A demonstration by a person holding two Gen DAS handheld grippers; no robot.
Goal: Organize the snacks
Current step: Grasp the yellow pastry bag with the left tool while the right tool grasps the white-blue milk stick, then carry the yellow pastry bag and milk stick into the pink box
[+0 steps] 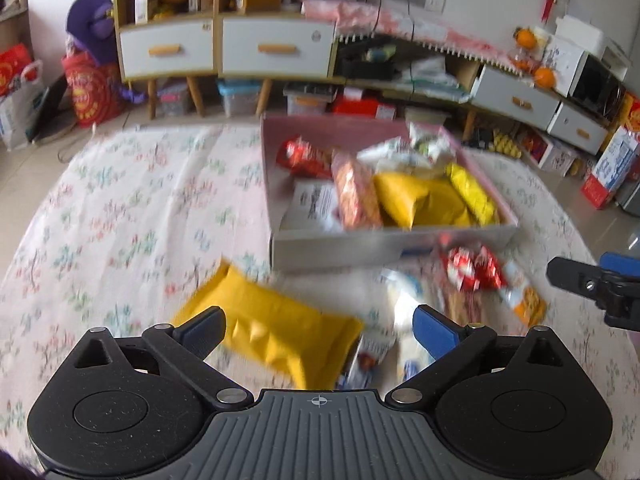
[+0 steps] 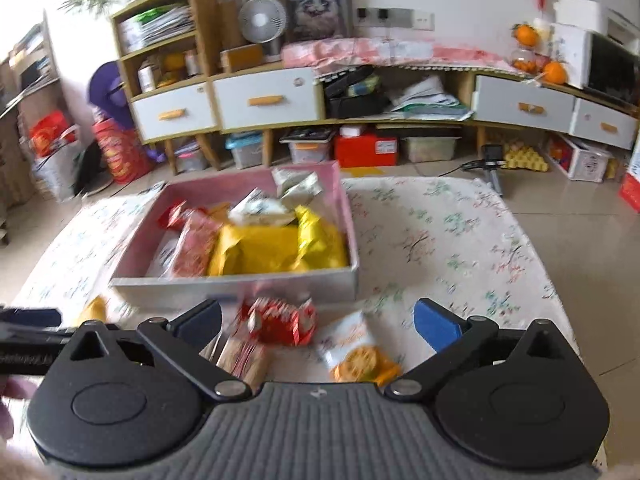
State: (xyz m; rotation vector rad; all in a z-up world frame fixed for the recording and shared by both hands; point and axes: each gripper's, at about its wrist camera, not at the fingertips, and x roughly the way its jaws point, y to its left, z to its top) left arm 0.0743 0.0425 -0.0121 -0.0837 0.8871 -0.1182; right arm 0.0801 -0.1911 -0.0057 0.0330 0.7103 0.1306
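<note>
Nearest the left wrist camera, the left gripper (image 1: 318,330) is standing wide open with nothing between its blue pads (image 1: 434,330); no pad is touching a packet. Just beyond it, at about six o'clock of the view, a yellow snack packet (image 1: 276,334) is lying tilted on the floral cloth (image 1: 120,220), blurred. At four o'clock a red wrapper (image 1: 472,270) and a cracker packet (image 1: 524,296) are resting close together. At one o'clock the pink-lined box (image 1: 360,248) is sitting, holding yellow, red and white packets. At three o'clock a finger of the right gripper (image 1: 592,284) is showing at the edge.

Nearest the right wrist camera, the right gripper (image 2: 318,326) is gaping fully, gripping nothing. Between its fingers, on the cloth (image 2: 460,240), the red wrapper (image 2: 282,320), a pale biscuit packet (image 2: 244,356) and the cracker packet (image 2: 358,352) are lying loose. At twelve o'clock the box (image 2: 240,288) is sitting just beyond them. At nine o'clock part of the left gripper (image 2: 28,334) is poking in.
</note>
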